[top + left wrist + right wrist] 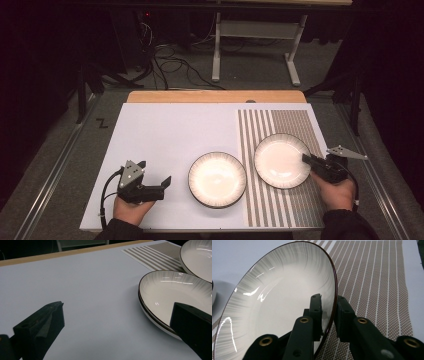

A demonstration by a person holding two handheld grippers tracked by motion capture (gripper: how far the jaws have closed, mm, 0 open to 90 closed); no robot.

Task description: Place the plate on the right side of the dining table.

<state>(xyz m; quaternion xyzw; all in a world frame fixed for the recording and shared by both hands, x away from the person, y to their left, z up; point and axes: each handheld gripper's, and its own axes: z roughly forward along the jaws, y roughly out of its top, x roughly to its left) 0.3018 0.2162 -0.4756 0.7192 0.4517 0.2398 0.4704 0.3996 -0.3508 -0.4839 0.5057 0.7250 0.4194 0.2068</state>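
Gripping now: right gripper (328, 312), fingers (315, 307) closed on rim of right plate (281, 160), one pad inside, one outside, plate tilted over striped mat (300, 125).
Left gripper (150, 186): fingers (46, 320) spread wide, empty, left plate (217, 179) just beside right-hand finger on desk (165, 135).
Doing it well, likely: keep rim deep between pads, lift slowly, level, clear of neighbouring plate.
Writing: "Z" mark (101, 123) on floor beyond left fingers; no brand legible.
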